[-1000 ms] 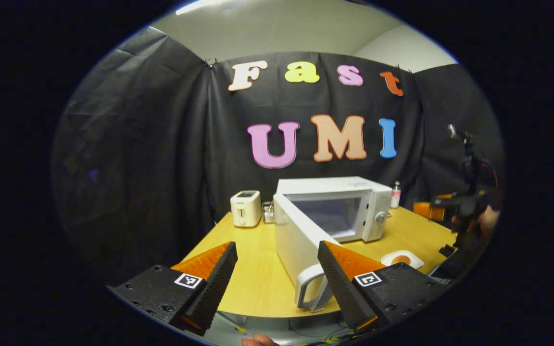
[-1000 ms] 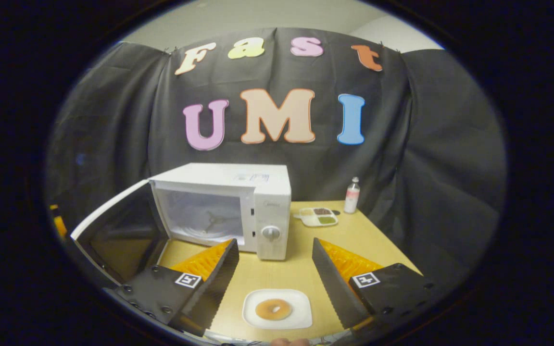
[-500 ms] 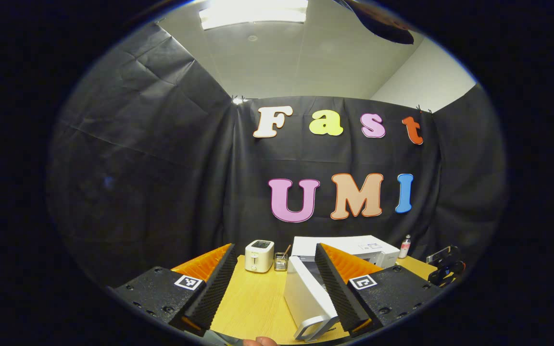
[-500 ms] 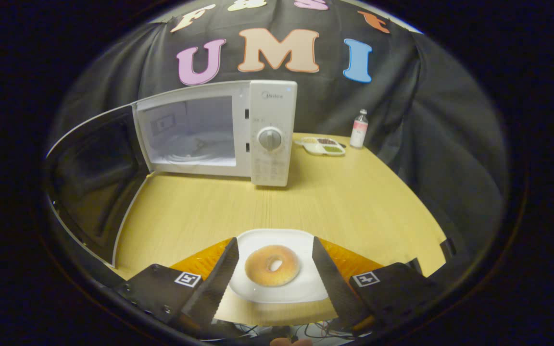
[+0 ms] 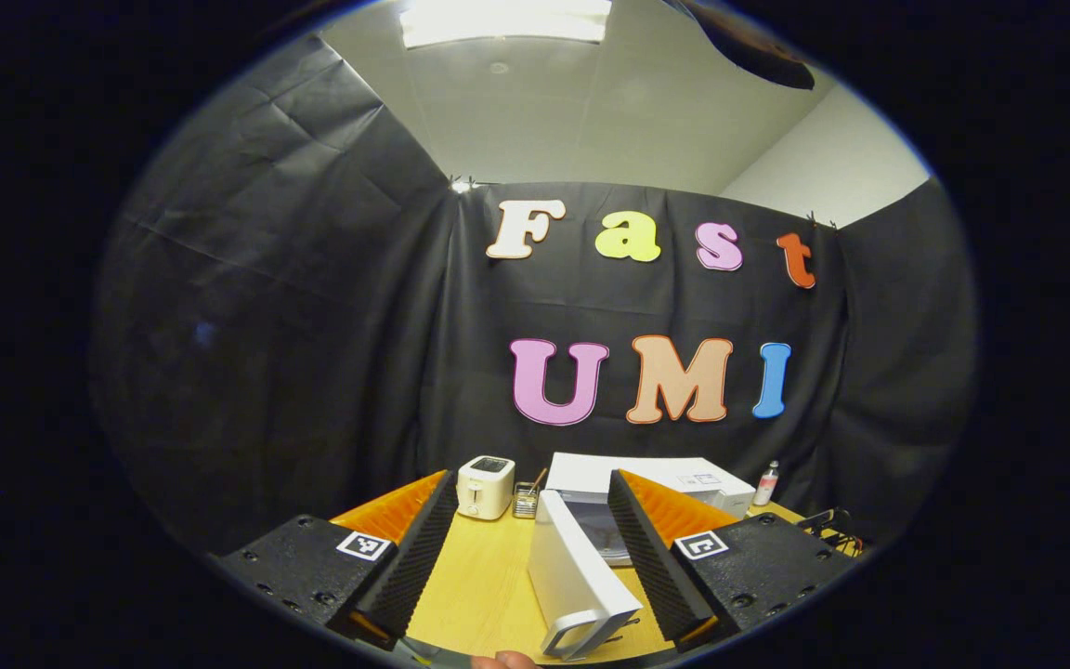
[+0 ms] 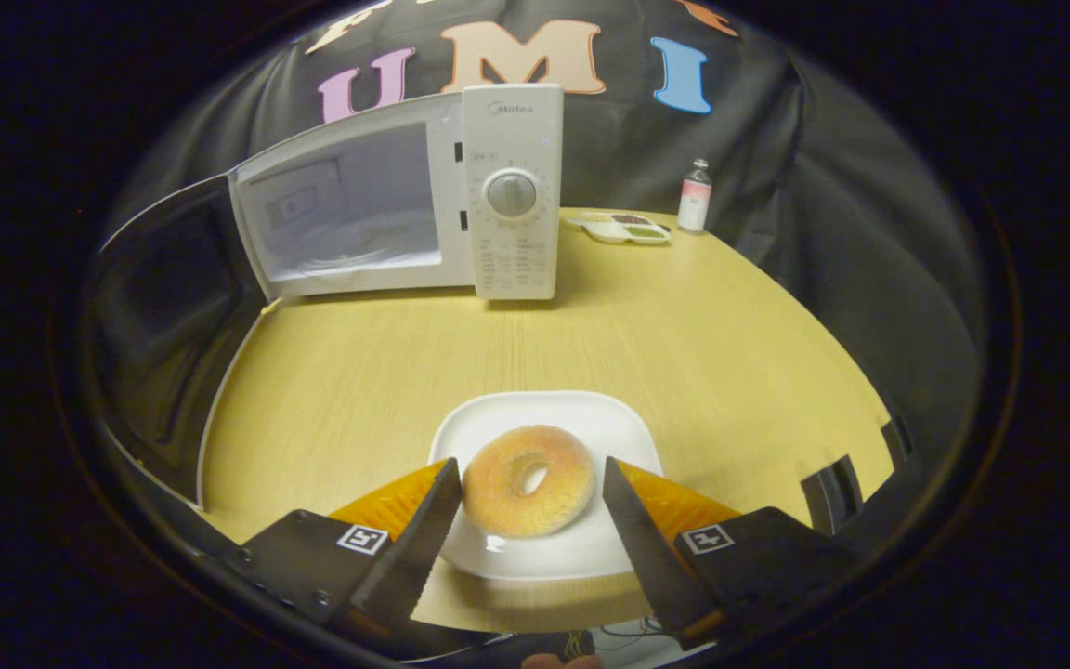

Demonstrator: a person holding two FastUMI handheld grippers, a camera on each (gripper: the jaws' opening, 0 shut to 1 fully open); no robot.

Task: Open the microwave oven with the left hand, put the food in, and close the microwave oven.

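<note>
The white microwave (image 6: pixel 512 186) stands at the back of the table with its door (image 6: pixel 163 316) swung wide open to the left and its cavity (image 6: pixel 349 214) bare. A glazed doughnut (image 6: pixel 496 497) lies on a white plate (image 6: pixel 544 418) near the front edge. My right gripper (image 6: pixel 531 465) is open and low over the plate, one finger on each side of the doughnut. My left gripper (image 5: pixel 531 476) is open and holds nothing; beyond it are the microwave (image 5: pixel 674 474) and its open door (image 5: pixel 572 576), handle toward me.
A toaster (image 5: pixel 484 485) and a small holder (image 5: pixel 526 500) stand left of the microwave. A compartment tray (image 6: pixel 623 228) and a small bottle (image 6: pixel 695 195) sit at the back right. Bare wooden table (image 6: pixel 684 344) lies between plate and microwave.
My right gripper has come down and forward over the plate, so the doughnut now lies between its fingers. My left gripper has tilted upward, away from the open door.
</note>
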